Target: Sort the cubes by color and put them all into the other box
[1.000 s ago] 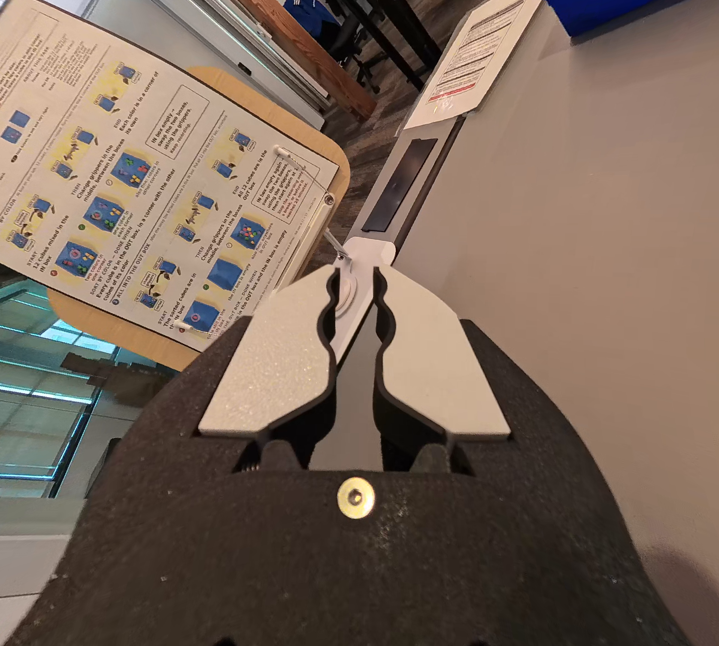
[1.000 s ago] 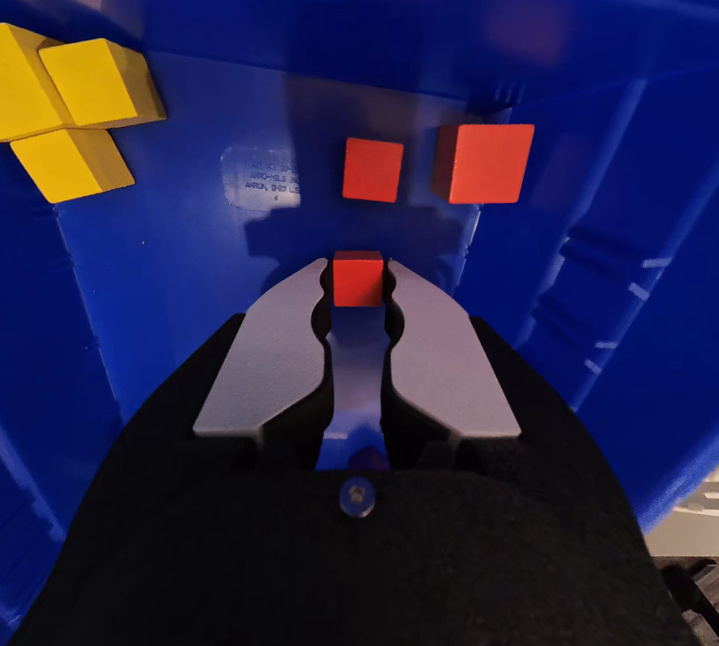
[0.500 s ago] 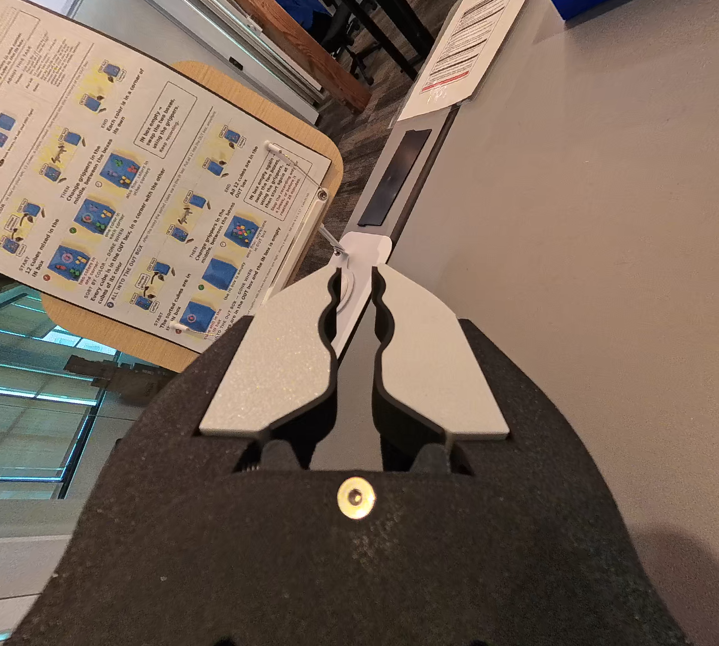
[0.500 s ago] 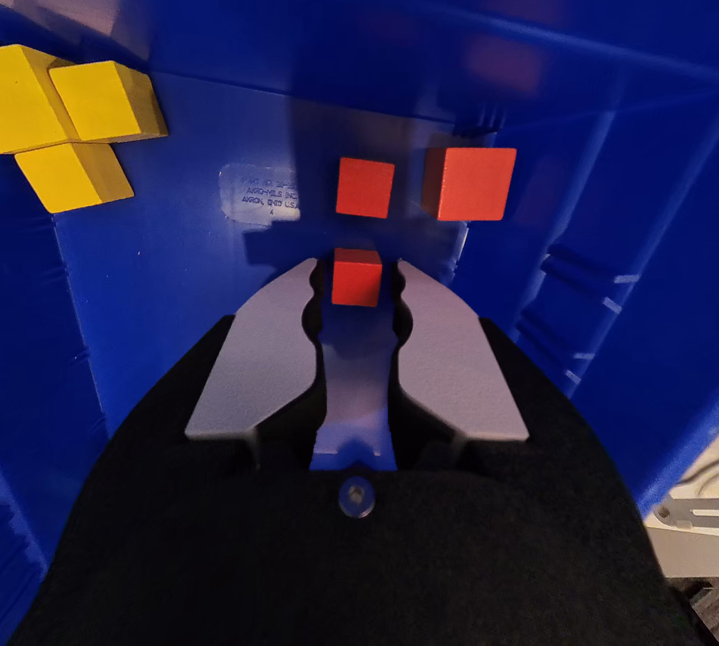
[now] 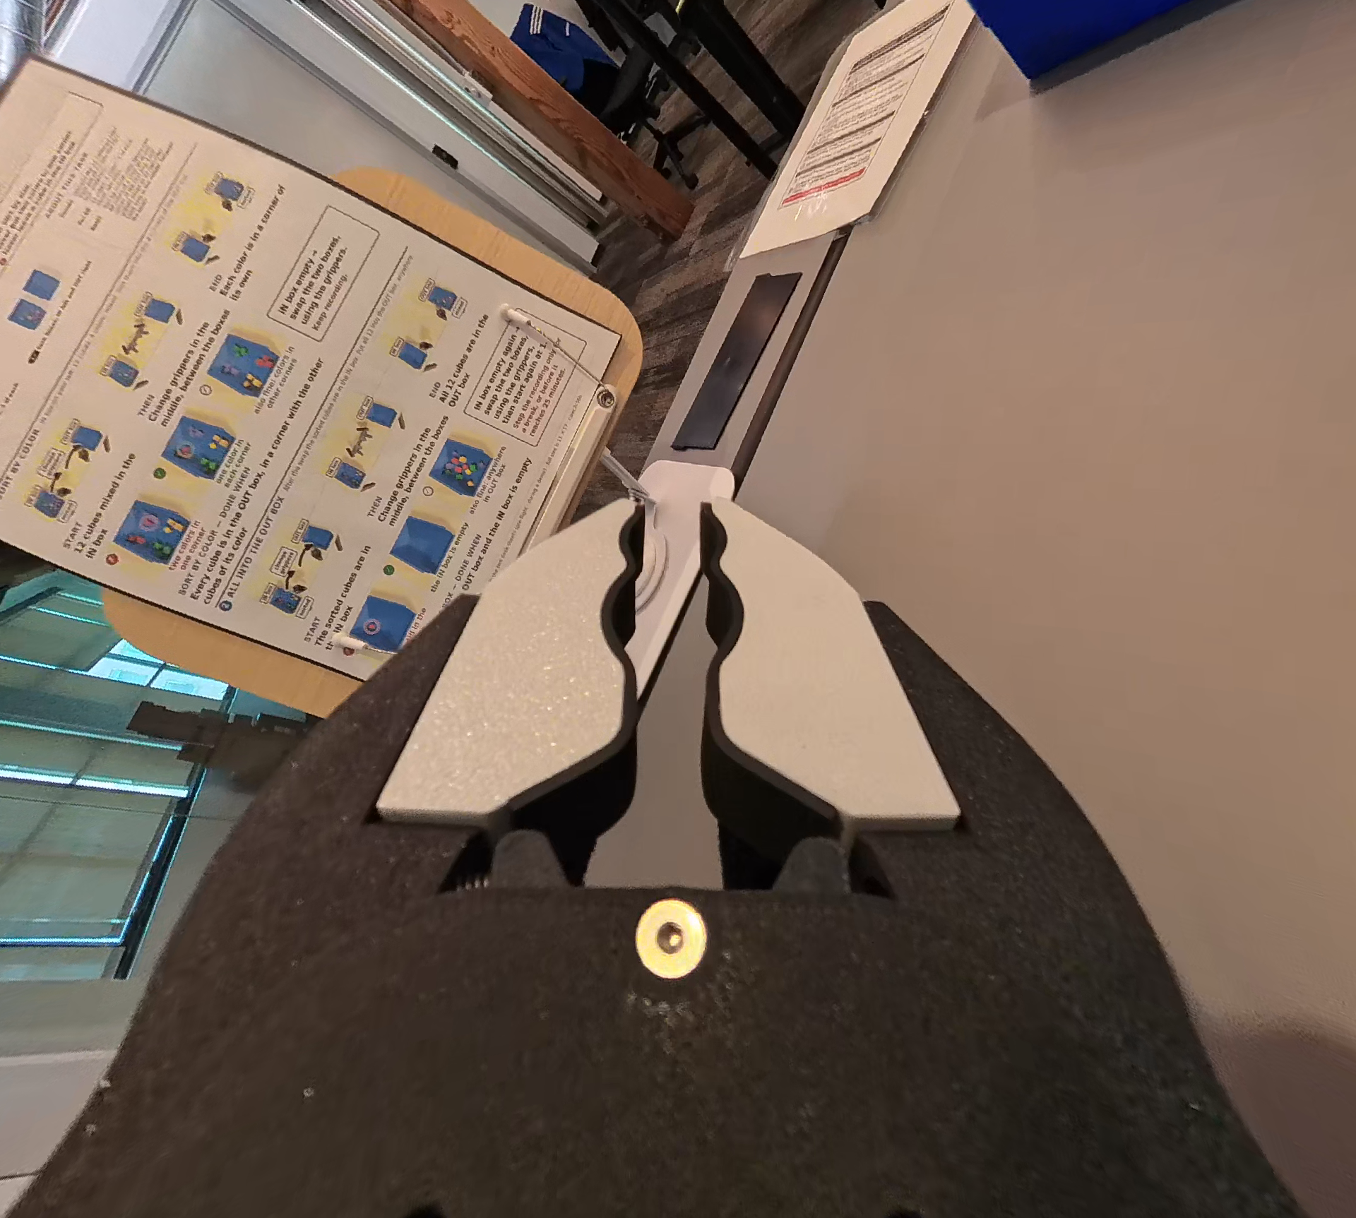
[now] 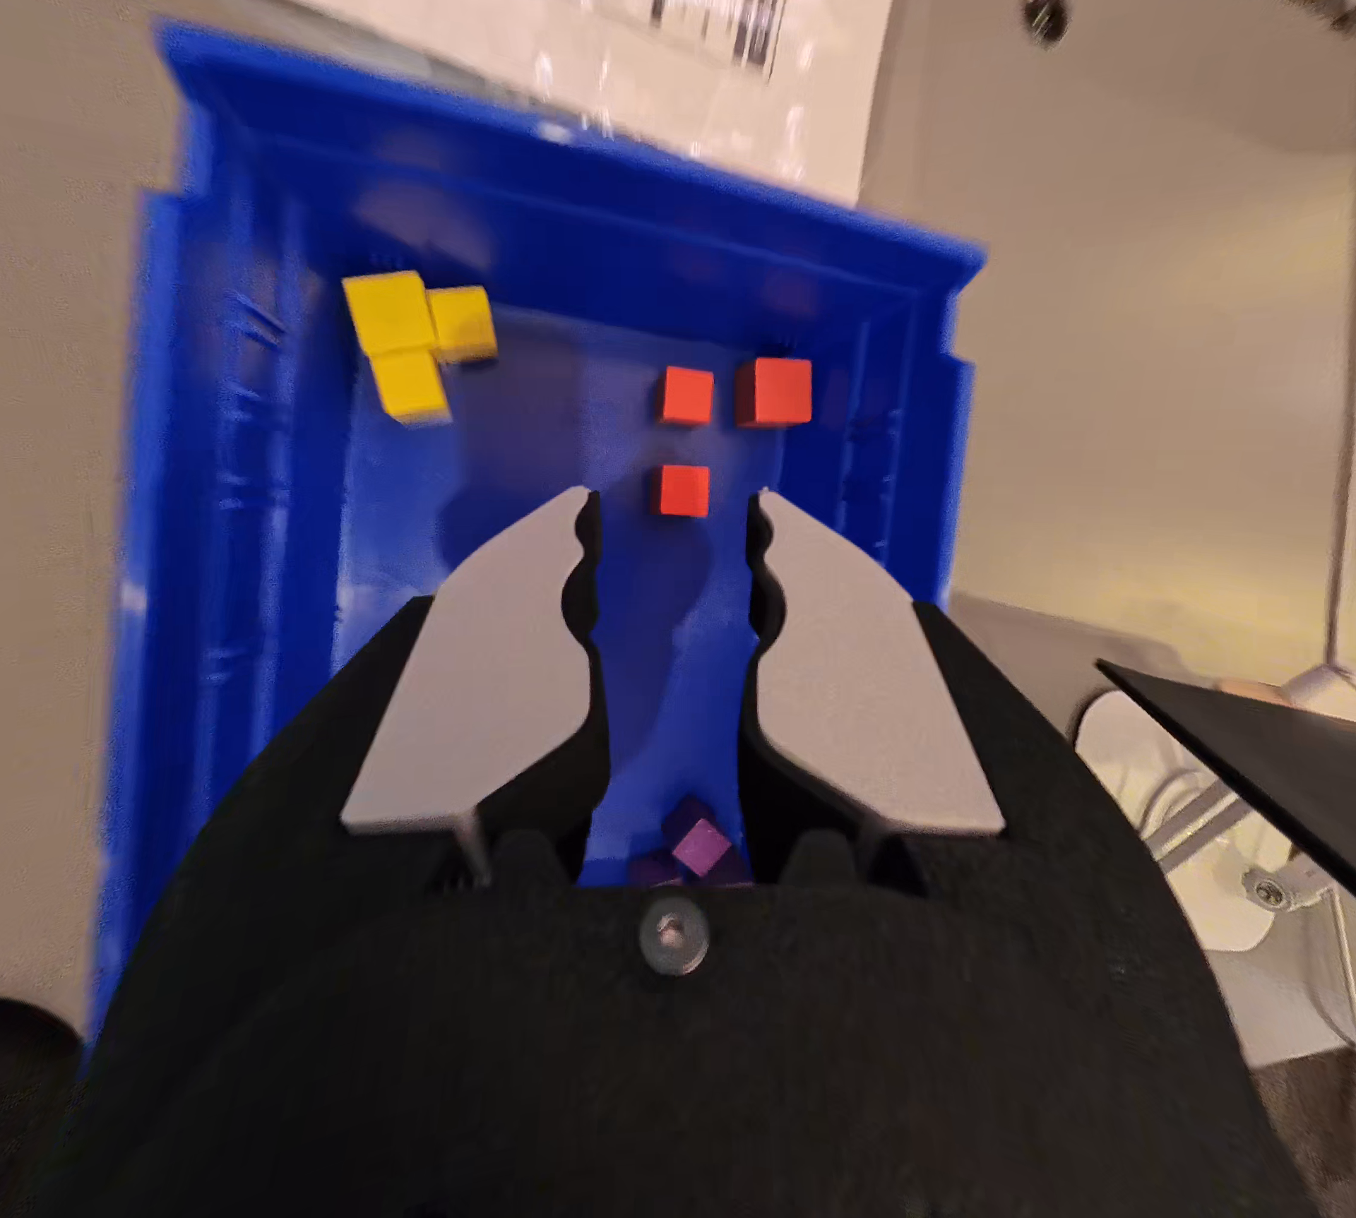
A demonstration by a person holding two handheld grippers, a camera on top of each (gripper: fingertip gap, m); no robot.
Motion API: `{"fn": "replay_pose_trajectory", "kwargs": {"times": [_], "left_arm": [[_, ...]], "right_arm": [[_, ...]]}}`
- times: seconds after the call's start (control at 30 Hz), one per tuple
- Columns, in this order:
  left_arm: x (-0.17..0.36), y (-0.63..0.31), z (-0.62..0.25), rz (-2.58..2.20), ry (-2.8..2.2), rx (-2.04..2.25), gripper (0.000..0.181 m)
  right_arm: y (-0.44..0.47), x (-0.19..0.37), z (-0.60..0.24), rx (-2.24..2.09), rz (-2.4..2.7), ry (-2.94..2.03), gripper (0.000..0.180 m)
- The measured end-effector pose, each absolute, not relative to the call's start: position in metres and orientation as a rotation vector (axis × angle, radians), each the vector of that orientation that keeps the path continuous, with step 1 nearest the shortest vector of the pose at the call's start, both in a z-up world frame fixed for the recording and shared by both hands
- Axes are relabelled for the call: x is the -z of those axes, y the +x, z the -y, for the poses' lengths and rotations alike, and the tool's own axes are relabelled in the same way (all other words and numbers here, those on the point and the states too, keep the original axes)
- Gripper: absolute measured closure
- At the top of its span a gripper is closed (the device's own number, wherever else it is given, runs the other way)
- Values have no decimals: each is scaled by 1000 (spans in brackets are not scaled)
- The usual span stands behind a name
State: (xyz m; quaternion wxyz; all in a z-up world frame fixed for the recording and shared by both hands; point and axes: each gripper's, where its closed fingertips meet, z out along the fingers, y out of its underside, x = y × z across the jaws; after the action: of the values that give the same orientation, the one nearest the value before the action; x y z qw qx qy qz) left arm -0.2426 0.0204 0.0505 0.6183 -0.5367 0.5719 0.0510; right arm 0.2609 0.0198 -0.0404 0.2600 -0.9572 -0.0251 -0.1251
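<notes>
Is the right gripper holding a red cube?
No, the right gripper is open and empty; the nearest red cube lies on the blue box floor.

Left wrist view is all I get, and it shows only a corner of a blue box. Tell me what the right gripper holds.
Observer: Nothing. The right gripper is open and empty above the blue box.
Operator: Report the reds.
Observer: Three red cubes lie apart from each other on the box floor, towards its far right corner.
Operator: Now the yellows.
Observer: The yellow cubes are clustered together in the far left corner.
</notes>
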Motion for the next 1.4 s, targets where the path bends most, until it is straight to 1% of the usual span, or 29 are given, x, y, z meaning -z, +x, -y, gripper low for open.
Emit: {"fn": "replay_pose_trajectory", "kwargs": {"times": [0.13, 0.27, 0.37, 0.5, 0.63, 0.73, 0.87, 1.0, 1.13, 1.27, 1.4], "left_arm": [[-53, -240, -18, -1316, -1224, -123, 167], [-55, -241, -17, -1309, -1226, -125, 167], [-57, -243, -17, -1303, -1227, -132, 167], [-58, -248, -20, -1288, -1236, -136, 168], [-61, -256, -25, -1260, -1249, -149, 168], [-71, -266, -27, -1211, -1252, -157, 168], [-101, -299, -25, -1110, -1269, -211, 168], [-141, -360, -15, -1012, -1301, -287, 167], [-157, -463, -19, -978, -1410, -563, 167], [-131, -563, -20, -980, -1623, -715, 164], [-85, -631, -17, -982, -1767, -784, 163]], "right_arm": [[222, -27, -24, 417, 36, -2341, 142], [157, -94, -26, 445, 82, -2060, 142], [100, -130, -25, 409, 136, -1898, 141], [39, -161, -22, 381, 190, -1751, 139], [0, -168, -19, 365, 249, -1673, 139], [-12, -164, -17, 405, 290, -1658, 139], [-24, -158, -17, 402, 328, -1665, 138], [-39, -155, -18, 374, 384, -1665, 137], [-46, -150, -21, 334, 416, -1684, 135], [-46, -145, -26, 316, 427, -1704, 134], [-49, -135, -31, 278, 460, -1740, 132]]}}
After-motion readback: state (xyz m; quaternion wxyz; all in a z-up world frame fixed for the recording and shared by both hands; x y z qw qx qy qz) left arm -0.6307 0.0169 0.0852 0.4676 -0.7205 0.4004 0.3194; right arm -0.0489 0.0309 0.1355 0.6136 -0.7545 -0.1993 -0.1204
